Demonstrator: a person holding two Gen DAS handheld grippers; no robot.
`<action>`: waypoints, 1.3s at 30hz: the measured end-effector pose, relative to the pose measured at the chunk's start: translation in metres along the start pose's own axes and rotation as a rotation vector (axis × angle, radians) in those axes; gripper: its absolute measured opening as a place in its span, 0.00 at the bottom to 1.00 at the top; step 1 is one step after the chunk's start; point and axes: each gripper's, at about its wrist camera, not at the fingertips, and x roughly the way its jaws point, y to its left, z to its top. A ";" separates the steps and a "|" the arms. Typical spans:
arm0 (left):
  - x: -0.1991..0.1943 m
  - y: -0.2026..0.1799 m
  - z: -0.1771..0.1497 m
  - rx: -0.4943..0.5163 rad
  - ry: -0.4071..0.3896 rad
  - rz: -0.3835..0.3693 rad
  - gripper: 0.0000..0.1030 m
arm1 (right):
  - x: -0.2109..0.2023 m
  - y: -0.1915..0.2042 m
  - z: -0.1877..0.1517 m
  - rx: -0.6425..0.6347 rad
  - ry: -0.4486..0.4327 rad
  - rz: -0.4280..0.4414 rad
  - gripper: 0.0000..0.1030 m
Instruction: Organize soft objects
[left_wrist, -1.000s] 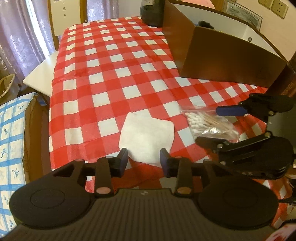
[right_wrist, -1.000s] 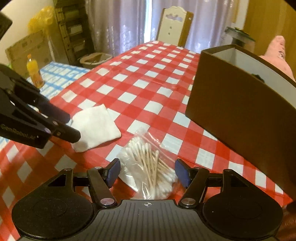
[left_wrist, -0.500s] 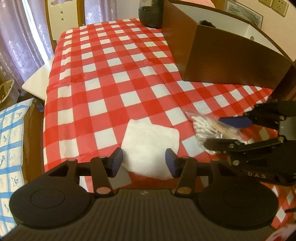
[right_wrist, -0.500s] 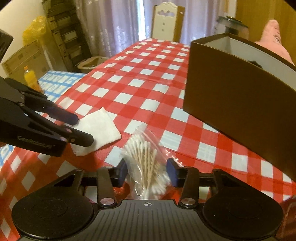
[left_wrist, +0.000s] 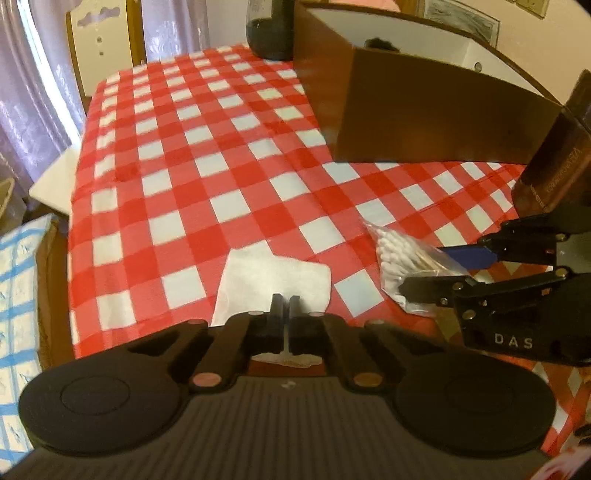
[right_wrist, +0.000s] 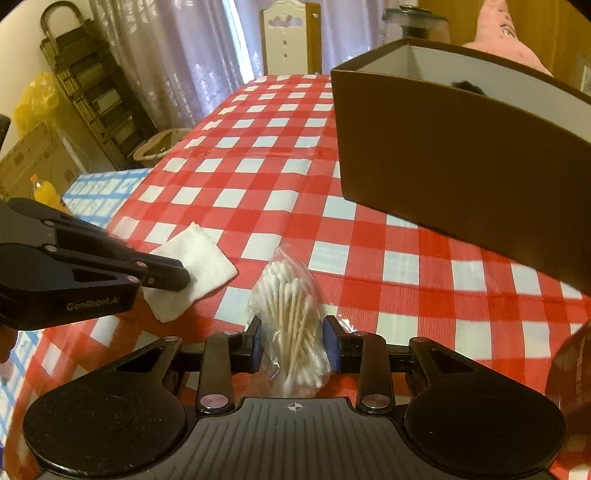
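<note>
Black grippers, blue-padded fingers (right_wrist: 331, 345), ribbed housings

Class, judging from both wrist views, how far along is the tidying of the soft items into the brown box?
Done: nothing certain. In hand: left gripper has just closed on the white cloth; right gripper closing on the cotton swab bag. Left: lifting both from the table into the brown box.

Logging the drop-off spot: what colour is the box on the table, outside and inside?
Brown outside, white inside; the box shows best in the right wrist view.

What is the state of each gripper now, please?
Left gripper: just closed, pinching the white cloth.
Right gripper: jaws just closing, gripping the bag of cotton swabs.
</note>
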 end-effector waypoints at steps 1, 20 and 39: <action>-0.003 0.000 -0.001 0.006 -0.009 0.007 0.19 | -0.001 -0.001 -0.001 0.008 -0.001 0.001 0.32; -0.002 0.001 -0.008 0.010 0.001 -0.010 0.05 | -0.016 -0.005 -0.007 0.087 -0.007 -0.022 0.32; -0.061 -0.037 0.017 0.045 -0.132 -0.086 0.05 | -0.088 -0.011 -0.009 0.159 -0.121 0.009 0.32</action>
